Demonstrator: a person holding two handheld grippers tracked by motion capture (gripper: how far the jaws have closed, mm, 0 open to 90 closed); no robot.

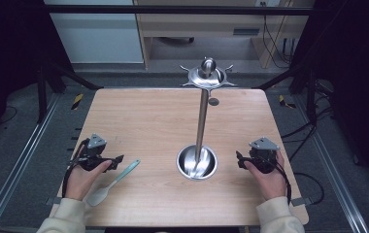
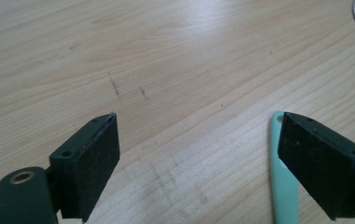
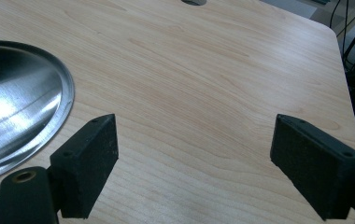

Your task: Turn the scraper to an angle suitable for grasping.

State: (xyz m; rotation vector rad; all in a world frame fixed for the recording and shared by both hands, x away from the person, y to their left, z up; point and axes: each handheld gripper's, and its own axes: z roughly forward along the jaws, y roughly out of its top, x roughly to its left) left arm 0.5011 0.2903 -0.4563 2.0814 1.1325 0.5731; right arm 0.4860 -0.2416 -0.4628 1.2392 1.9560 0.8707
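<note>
Here, both the left gripper (image 2: 196, 149) and right gripper (image 3: 194, 144) gape wide, empty, the mint spatula (image 1: 114, 181) (seemingly untouched) beside the left.

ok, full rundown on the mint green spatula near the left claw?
The mint green silicone-looking spatula lies flat on the light wooden table, slanted: slim handle toward the round steel stand base, paler broad blade toward the person. A small hole shows at the handle tip. The open left claw sits beside the handle; whether they touch is unclear.
</note>
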